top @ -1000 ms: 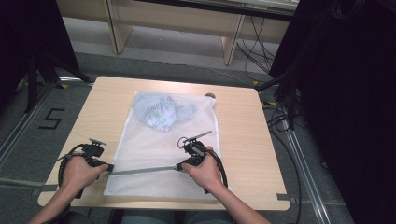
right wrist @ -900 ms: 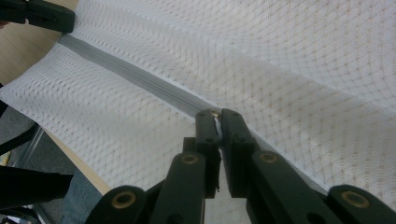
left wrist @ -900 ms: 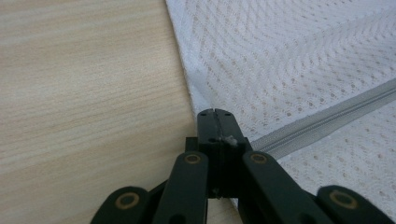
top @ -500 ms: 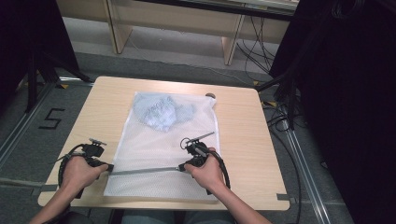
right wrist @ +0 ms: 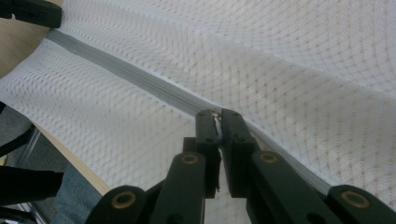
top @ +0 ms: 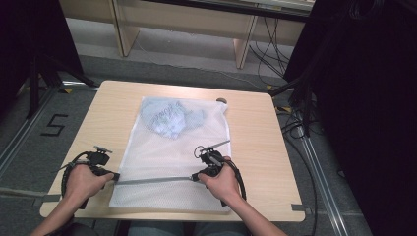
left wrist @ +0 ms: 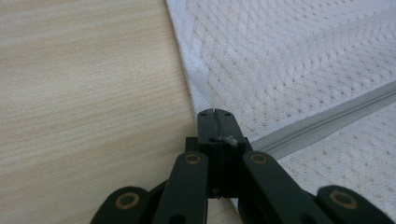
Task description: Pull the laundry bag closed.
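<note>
Since a second ago our right tongs have drawn the zipper pull toward the left tongs, so we judge the zipper further closed. Both tongs are clenched: right on the pull, left on the mesh bag edge. The bag lies flat on the tabletop, long axis running away from us, zipper crosswise at its near end.

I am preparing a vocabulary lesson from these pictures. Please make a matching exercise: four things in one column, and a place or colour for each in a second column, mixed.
Things
1. mesh bag
2. zipper
3. blue cloth
4. left tongs

Descriptions
a. grey, stretched between both tongs
b. shut at the bag's left edge
c. white, flat on the table
d. inside the bag, far end

Pairs: 1-c, 2-a, 3-d, 4-b
</note>
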`<state>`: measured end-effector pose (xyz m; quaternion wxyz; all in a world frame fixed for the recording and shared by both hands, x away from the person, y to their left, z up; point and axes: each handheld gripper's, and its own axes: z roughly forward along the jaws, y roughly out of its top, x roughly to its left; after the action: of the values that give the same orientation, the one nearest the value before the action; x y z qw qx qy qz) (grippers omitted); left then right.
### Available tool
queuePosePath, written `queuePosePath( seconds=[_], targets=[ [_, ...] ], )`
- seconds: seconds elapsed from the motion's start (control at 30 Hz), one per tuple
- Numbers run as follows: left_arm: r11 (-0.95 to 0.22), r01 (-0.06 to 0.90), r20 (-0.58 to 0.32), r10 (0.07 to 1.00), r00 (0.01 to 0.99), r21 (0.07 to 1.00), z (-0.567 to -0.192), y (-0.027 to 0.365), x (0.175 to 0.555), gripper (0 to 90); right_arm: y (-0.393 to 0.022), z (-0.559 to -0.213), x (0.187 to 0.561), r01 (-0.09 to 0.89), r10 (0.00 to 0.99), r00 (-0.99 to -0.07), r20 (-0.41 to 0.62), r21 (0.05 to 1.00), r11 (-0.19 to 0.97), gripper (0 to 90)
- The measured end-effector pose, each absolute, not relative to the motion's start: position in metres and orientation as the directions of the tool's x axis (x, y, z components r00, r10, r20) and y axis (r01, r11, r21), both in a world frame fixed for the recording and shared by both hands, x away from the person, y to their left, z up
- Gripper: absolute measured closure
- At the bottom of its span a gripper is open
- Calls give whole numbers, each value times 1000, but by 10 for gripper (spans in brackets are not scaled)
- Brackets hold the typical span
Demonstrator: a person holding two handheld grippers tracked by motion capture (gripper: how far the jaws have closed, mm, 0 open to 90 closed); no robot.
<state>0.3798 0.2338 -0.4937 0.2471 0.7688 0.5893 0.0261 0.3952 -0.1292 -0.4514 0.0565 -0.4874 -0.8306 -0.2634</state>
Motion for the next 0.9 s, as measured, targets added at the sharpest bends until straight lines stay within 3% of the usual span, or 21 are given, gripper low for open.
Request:
queuePosePath(
  seconds=[0.9],
  targets=[
    [-186,894,-247,920,304,408,-493,233,380,899,-153,-454,394,855,801,-484,353,384,347,870]
  ],
)
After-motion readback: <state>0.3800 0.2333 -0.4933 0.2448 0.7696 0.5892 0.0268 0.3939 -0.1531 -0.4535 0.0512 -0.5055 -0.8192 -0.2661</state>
